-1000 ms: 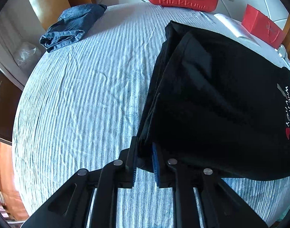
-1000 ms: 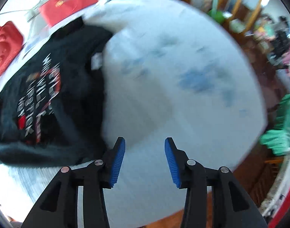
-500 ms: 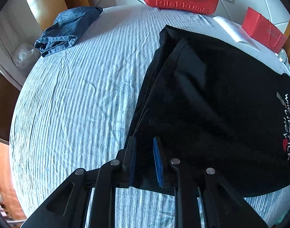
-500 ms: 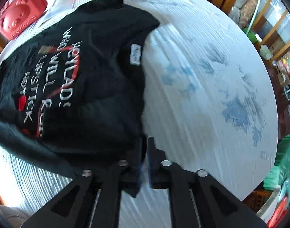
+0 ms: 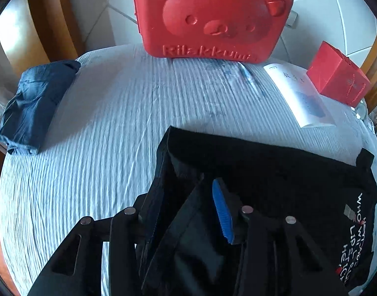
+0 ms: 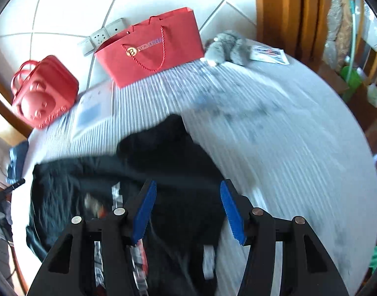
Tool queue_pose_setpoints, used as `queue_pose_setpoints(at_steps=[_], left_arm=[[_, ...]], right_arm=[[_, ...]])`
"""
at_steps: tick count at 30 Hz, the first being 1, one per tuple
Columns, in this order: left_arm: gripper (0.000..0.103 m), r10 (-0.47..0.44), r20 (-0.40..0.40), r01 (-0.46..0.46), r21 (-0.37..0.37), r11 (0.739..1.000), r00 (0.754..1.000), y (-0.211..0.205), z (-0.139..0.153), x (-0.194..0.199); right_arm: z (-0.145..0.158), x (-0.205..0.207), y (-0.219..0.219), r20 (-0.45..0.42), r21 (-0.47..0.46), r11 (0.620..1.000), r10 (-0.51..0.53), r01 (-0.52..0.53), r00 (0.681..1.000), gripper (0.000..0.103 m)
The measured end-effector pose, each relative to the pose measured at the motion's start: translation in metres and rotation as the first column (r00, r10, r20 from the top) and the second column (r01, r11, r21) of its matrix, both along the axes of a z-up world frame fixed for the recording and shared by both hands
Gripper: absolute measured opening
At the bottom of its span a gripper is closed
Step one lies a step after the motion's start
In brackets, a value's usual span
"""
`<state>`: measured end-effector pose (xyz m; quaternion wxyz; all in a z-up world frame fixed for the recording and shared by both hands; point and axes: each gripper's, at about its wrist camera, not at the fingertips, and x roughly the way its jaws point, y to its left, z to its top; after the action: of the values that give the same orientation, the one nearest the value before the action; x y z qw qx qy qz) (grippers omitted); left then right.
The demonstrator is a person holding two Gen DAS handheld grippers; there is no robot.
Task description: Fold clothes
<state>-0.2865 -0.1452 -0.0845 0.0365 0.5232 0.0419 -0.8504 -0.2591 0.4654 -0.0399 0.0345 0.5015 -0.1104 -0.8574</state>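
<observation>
- The black T-shirt (image 5: 274, 172), soft and matte with white and red lettering, lies doubled over on the bench (image 5: 114, 128), which wears a ribbed, pale blue striped cloth.
- Behind it stand a glossy moulded red bear case (image 5: 210, 17) and a stiff red paper bag (image 6: 151, 46) with cord handles; a folded denim garment (image 5: 33, 103) sits at the bench's left edge.
- Half a second ago the shirt lay spread out with both grippers pinched on its near edge; now that edge is folded back toward the case.
- The left gripper (image 5: 188, 209) stands apart, with loose black fabric draped between its fingers.
- The right gripper (image 6: 187, 212) is wide apart above the shirt, gripping nothing.
</observation>
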Motion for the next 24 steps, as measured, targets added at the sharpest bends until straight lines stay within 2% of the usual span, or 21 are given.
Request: queue_pose_setpoints(at_steps=[5,8,14,15,16,17,18,21,22,24], left_arm=[[0.043,-0.027,0.045,0.028,-0.026,0.999,0.999,-0.001,-0.022,-0.04],[0.043,-0.036,0.062,0.037,-0.022,0.999,0.997,-0.002,-0.033,-0.053],[0.043,-0.051,0.097,0.053,-0.018,0.998,0.994,0.001,-0.049,-0.067],[0.042,-0.057,0.096,0.061,-0.032,0.998,0.994,0.004,-0.049,-0.068],[0.032,-0.064,0.094,0.068,-0.046,0.997,0.993,0.007,-0.048,-0.068],[0.015,-0.071,0.092,0.076,-0.057,0.995,0.993,0.01,-0.047,-0.068],[0.002,-0.077,0.082,0.082,-0.063,0.995,0.994,0.012,-0.043,-0.067],[0.001,-0.063,0.002,0.063,-0.096,0.993,0.998,0.011,-0.019,-0.055],[0.001,-0.051,-0.037,0.047,-0.104,0.993,0.998,0.009,-0.008,-0.048],[0.001,-0.033,-0.128,0.021,-0.098,0.995,0.991,0.003,0.016,-0.028]], right_arm=[[-0.024,-0.068,-0.014,0.05,-0.001,0.999,0.036,-0.036,0.998,0.055],[-0.037,-0.103,-0.017,0.084,-0.027,0.999,0.044,-0.042,0.996,0.059],[-0.066,-0.148,-0.027,0.19,-0.019,0.997,0.072,-0.07,0.979,0.059],[-0.073,-0.15,-0.03,0.217,-0.02,0.997,0.082,-0.079,0.973,0.039],[-0.08,-0.151,-0.035,0.236,-0.004,0.995,0.096,-0.098,0.967,0.019],[-0.082,-0.149,-0.042,0.235,0.032,0.992,0.11,-0.121,0.966,0.002],[-0.078,-0.145,-0.049,0.207,0.08,0.986,0.125,-0.144,0.97,0.002],[-0.041,-0.122,-0.057,0.032,0.135,0.976,0.168,-0.17,0.985,0.002],[-0.025,-0.108,-0.056,-0.041,0.131,0.975,0.185,-0.178,0.982,0.002],[0.006,-0.065,-0.05,-0.175,0.132,0.967,0.239,-0.217,0.955,0.002]])
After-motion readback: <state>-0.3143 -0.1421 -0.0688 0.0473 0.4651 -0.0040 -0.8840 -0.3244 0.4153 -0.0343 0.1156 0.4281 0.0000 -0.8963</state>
